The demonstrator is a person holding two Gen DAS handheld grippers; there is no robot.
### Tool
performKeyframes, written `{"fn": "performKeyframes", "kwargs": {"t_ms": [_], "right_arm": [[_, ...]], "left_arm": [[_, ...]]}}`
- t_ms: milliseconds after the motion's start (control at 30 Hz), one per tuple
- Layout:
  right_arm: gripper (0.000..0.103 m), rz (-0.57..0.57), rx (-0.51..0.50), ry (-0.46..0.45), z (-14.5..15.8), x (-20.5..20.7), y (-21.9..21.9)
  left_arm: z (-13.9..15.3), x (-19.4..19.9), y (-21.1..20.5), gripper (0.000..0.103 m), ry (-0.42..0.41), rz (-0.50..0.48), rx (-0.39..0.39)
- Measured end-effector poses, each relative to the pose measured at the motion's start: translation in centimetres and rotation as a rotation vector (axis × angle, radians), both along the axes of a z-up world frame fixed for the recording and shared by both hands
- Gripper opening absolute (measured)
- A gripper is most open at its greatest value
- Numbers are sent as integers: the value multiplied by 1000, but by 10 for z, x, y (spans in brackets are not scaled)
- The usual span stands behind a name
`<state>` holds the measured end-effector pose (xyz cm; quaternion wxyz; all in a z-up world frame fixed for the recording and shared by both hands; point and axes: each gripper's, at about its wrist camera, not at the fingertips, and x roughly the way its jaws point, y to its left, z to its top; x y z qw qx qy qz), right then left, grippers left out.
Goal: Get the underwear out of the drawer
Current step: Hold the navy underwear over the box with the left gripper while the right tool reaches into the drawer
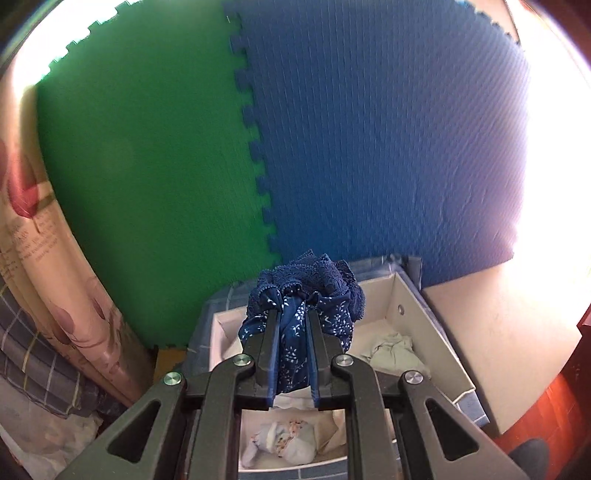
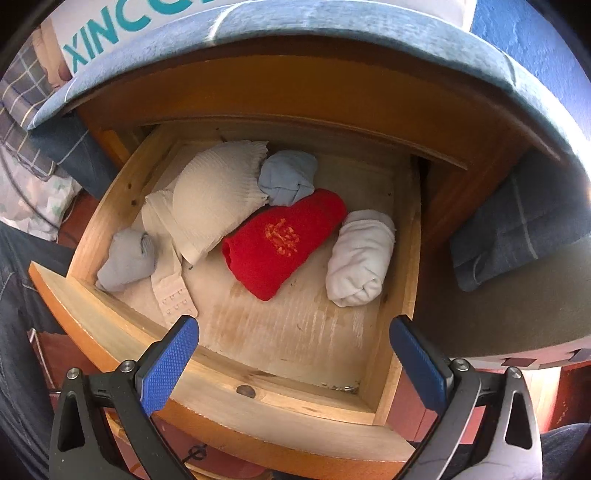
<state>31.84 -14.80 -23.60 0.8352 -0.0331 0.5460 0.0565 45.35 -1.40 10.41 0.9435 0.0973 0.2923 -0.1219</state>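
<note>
**Navy underwear pinched in the left gripper, drawer lying open under the right**

The left gripper (image 1: 293, 325) has its black jaws drawn narrow on a bunched piece of navy underwear (image 1: 303, 295): smooth fabric with a small white sprig print, topped by a ruffle of dark blue lace with a scalloped edge. It hangs above a white cardboard box (image 1: 417, 314) with straight walls and a round hole in its right wall. Inside the box, a crumpled pale green cloth (image 1: 395, 350) lies near the right wall, and a pale blue bundle with small flowers (image 1: 284, 441) lies at the near edge. Behind the box stand foam mats with interlocking toothed edges, one green (image 1: 147, 166) and one blue (image 1: 388, 147), the blue one ribbed.

The right gripper (image 2: 293, 354) has its jaws spread wide with nothing between them, its blue pads (image 2: 168, 365) finely knurled. It hovers over the front edge of an open wooden drawer (image 2: 258, 402) of pale, grained wood with a worn bottom. In the drawer, a cream ribbed bra (image 2: 214, 199) sits toward the back left corner, its hook strap reaching the front edge. A grey-blue knotted roll (image 2: 288, 177) lies at the back, another (image 2: 127, 262) at the left wall. A red knitted piece (image 2: 284, 240) with an orange embroidered mark lies in the middle, and a white roll (image 2: 360, 258) by the right wall. Above the drawer, teal letters read "XINC" (image 2: 107, 33), cut off at the top.
</note>
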Motion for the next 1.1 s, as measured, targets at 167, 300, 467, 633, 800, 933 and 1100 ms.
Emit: {"fn": "performKeyframes", "kwargs": {"t_ms": [167,300,467,633,800,933,1100], "right_arm": [[102,24,-16,-4,0,-2,5],[102,44,-18,-6,0,-3,9],[102,84,-26,-7,-1,-7,18],[102,26,167,-12,6,-7,1],[102,-73,190,-18,7,-6,-17],[102,-130,189,-18,6,-6,-28],[102,-167,169,13,-1,-1,-33]], "left_arm": [[-21,32,-9,13,75,46,24],[-42,53,-5,13,121,87,51],[-67,72,6,13,174,128,79],[-87,87,11,13,226,157,96],[-100,99,12,13,260,169,93],[-107,105,14,13,277,171,90],[-115,110,15,13,283,160,89]]}}
